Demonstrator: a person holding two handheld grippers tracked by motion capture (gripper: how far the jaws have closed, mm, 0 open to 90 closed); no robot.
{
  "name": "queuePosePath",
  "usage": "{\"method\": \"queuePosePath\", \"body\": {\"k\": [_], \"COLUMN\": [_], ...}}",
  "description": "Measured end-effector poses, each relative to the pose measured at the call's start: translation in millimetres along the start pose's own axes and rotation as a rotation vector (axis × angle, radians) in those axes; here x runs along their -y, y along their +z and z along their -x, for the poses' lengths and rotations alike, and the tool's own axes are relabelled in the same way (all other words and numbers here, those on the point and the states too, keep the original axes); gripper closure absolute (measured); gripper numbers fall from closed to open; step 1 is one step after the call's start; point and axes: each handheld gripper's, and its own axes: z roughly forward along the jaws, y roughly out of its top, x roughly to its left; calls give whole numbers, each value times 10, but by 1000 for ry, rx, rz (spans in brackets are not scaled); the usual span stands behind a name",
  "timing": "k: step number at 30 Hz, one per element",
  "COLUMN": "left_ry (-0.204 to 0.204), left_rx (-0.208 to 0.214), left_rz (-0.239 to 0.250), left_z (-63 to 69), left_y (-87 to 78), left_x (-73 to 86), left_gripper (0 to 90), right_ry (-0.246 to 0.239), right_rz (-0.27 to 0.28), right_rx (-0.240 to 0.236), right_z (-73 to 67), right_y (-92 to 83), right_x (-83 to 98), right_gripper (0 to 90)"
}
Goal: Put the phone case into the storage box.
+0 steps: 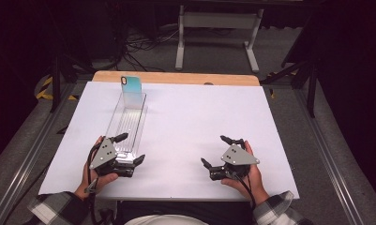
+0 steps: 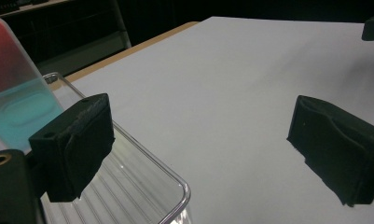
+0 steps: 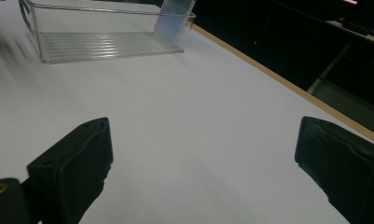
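Nearest the lens, low in the frame, my two plaid-sleeved forearms come in from the bottom edge of the high view. At lower left, my left gripper (image 1: 127, 149) sits at the near end of the long clear ribbed plastic tray (image 1: 117, 126), its jaws spread wide, one above the tray's near wall and the other out over the white sheet; in the left gripper view one pad (image 2: 72, 144) hangs over the tray's rounded corner (image 2: 180, 193) and nothing lies between the jaws. I judge that I am lining up on that near wall to grip the tray, which is why the hand is rolled outward with the grey plate facing up.

Farther up and left of centre, a teal, glossy phone (image 1: 131, 86) leans upright inside the tray's far end, propped against its end wall, so the tray would need a level pull.

Across the bare white table cover (image 1: 199, 117) to lower right, my right gripper (image 1: 217, 151) rests well apart from the tray, jaws fully apart and empty, pointed toward the middle, waiting as a spare hand.
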Motion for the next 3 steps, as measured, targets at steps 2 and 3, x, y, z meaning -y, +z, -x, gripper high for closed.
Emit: {"method": "queuePosePath", "body": {"k": [2,3], "left_ry": [-2,-7], "left_rx": [0,-2], "left_rz": [3,7], "left_z": [-7,-7], "left_y": [0,6], "left_x": [-5,-4], "left_gripper": [69,66], "right_ry": [2,14], "right_rz": [-2,0], "right_rx": [5,1], "right_z": [5,7], "right_y": [1,0], "right_x": [1,2], "right_gripper": [48,48]}}
